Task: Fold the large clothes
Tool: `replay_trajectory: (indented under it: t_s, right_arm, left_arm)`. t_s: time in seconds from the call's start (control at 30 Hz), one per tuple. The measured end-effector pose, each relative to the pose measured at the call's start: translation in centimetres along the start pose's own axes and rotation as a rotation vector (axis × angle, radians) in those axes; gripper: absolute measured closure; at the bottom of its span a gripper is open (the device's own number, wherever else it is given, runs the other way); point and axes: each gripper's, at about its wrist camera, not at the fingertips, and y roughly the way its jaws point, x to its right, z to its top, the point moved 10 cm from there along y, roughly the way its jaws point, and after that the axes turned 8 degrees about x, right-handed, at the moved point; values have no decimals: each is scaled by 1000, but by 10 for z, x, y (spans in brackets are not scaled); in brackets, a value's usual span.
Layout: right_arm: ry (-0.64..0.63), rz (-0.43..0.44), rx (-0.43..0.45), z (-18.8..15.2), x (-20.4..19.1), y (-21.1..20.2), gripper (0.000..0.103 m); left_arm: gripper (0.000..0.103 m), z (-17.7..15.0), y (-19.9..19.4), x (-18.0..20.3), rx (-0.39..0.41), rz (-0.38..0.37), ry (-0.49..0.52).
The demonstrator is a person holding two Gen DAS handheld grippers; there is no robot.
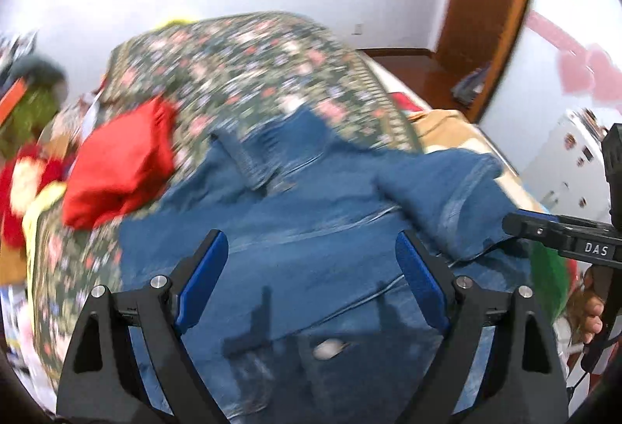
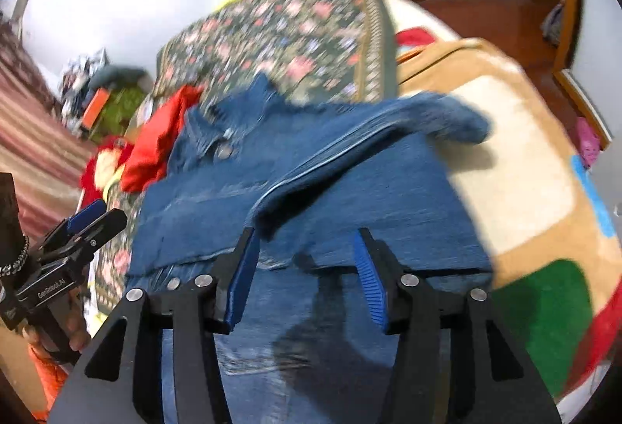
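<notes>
1. Denim fills the space straight below both sets of tongs: the jacket (image 1: 311,229) lies spread on the bed (image 1: 241,58), collar at the far end from them.
2. Left tongs (image 1: 311,280) hang over the near part of the jacket with jaws wide apart and nothing between the pads; their shadow falls on the cloth beneath.
3. Right tongs (image 2: 307,276) hover over the jacket too, jaws parted about halfway and empty; no cloth sits between the blue pads.
4. A sleeve (image 2: 388,128) lies folded across the body of the jacket, ahead of the right tongs and running off to their right, its cuff reaching toward the tan blanket (image 2: 517,136).
5. Seen from the left view, the right tongs (image 1: 517,223) stand off to the right, just beside the jacket's edge; from the right view, the left tongs (image 2: 93,216) stand off to the left.
6. A red cloth (image 1: 120,171) sits ahead and left of the left tongs, touching the jacket's far-left edge.
7. Judged step: one sleeve looks laid in, both tongs free, so a fold seems just finished and the next grasp not yet begun.
8. Next move likely calls for each pair to drop onto an edge or the other sleeve, pinch one layer only, then lift and carry it across evenly so the fold stays flat.
</notes>
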Motion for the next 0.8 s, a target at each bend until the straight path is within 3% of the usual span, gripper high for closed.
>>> replay_trajectory:
  t_s: [0.23,0.37,0.47,0.6,0.73,0.8]
  right_arm:
    - [76,-116,60,11,60,-11,56]
    - [118,-150,48,6,84,-6,56]
    - [138,-159,34,1,94,2,56]
    - [167,-138,25,1,100,8,56]
    - [174,-137,32,0,105,12,56]
    - [159,-148,22,-2,106,17,56]
  left_arm:
    - [15,37,31,85,1,-97,170]
    - [15,40,62,127,-64,-161,234]
    - [15,32,91,149,-118,-162,302]
    - [15,16,130,152,-180,-94,372]
    - [18,4,153,144,-239,-96,323]
    - [26,4,160,143,-260,-119,294]
